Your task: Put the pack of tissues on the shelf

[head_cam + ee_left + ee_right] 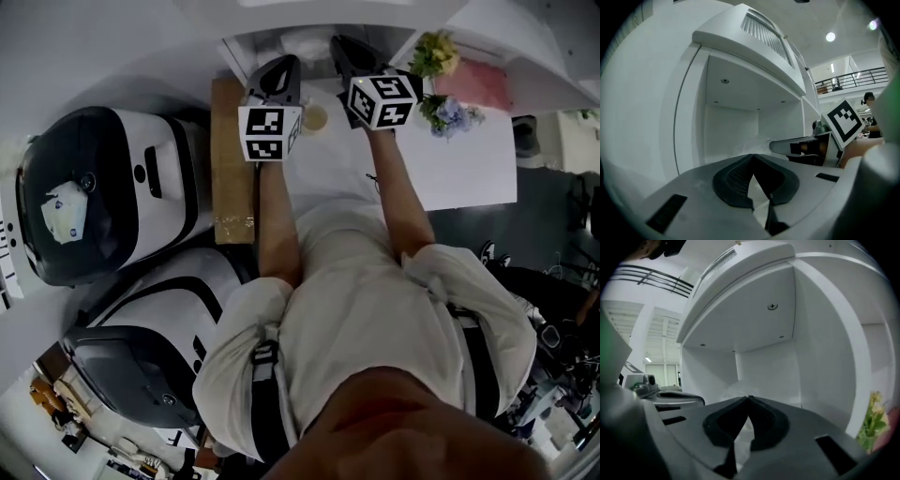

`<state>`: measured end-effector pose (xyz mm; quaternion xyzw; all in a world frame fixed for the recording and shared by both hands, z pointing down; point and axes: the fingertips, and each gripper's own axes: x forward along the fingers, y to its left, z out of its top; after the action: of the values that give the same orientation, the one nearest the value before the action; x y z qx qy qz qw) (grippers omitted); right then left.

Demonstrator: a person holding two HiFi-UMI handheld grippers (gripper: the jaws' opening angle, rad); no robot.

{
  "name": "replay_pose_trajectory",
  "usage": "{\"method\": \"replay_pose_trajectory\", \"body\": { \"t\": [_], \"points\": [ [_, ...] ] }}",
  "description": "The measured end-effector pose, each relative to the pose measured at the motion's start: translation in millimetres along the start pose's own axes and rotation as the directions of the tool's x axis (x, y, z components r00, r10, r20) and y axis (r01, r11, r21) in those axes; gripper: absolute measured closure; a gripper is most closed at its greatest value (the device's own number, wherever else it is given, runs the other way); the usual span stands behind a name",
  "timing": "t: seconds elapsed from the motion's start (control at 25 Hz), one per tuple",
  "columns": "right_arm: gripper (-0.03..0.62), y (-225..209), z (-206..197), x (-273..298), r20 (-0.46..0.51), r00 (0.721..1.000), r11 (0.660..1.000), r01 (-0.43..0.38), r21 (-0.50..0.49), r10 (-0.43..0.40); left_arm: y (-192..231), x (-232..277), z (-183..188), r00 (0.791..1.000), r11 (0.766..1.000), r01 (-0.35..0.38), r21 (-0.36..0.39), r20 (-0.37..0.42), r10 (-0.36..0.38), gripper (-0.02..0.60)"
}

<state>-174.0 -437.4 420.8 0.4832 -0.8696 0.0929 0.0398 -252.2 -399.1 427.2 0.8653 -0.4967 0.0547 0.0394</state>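
Closest in, on the head view: the person's white shirt and dark straps fill the bottom of the shot, with both forearms stretched out over the white bench. The left tongs and right tongs are side by side, noses right at the mouth of the white shelf. Inside it there's a pale crinkled shape. That reads as the pack of tissues, though it's faint from up here. Flowers stand off to the right, a strip of cardboard lies on the left, and white-and-black machines sit beyond that.

Over to the left gripper view: the left tongs are pressed together at the tips, with nothing pinched. Just past them the pack of tissues lies on the floor of the shelf, toward the back wall and apart from the tips. The right one's marker cube pokes in at the side.

Right gripper view now: the right tongs are closed tip to tip and empty too. The pack of tissues sits beyond them inside the shelf, with the flowers at the edge.

By the look of it, the placing is done. The pack is in and nobody's holding it, so all that seems left is backing both arms out cleanly.
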Motion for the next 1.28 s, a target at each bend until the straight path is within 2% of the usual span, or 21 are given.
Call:
{"method": "replay_pose_trajectory", "body": {
  "t": [0.28,0.52,0.68,1.04,1.08,1.16,1.28],
  "points": [
    [0.525,-5.6,-25.2,18.3,-0.112,0.992,0.992,0.053,-0.114,-0.066,6.0,10.5,-7.7,1.0,1.0,0.016,-0.021,0.005,-0.016,0.571],
    [0.525,5.4,-47.1,23.9,-0.199,0.979,0.987,0.009,-0.161,-0.042,8.1,11.2,-15.1,1.0,1.0,0.009,-0.03,-0.001,-0.009,0.571],
    [0.523,8.4,-55.9,23.5,-0.238,0.97,0.981,0.011,-0.193,-0.057,5.0,8.5,-19.6,1.0,1.0,0.018,-0.018,-0.014,-0.018,0.571],
    [0.517,11.9,-57.0,13.5,-0.233,0.97,0.978,0.019,-0.206,-0.068,-2.8,-4.1,-15.6,1.0,1.0,0.005,-0.011,-0.004,-0.005,0.571],
    [0.503,12.3,-57.3,12.4,-0.234,0.97,0.98,0.015,-0.2,-0.063,-3.0,-6.1,-15.5,1.0,1.0,0.002,-0.01,-0.004,-0.002,0.571],
    [0.425,15.4,-58.1,10.3,-0.238,0.97,0.983,-0.003,-0.182,-0.041,-2.7,-10.9,-14.8,1.0,1.0,-0.008,-0.006,-0.003,0.008,0.571],
    [0.413,20.5,-56.6,5.3,-0.228,0.974,0.987,-0.025,-0.161,-0.013,-2.9,-18.8,-10.7,1.0,1.0,-0.028,0.004,0.001,0.028,0.571]
  ]
}}
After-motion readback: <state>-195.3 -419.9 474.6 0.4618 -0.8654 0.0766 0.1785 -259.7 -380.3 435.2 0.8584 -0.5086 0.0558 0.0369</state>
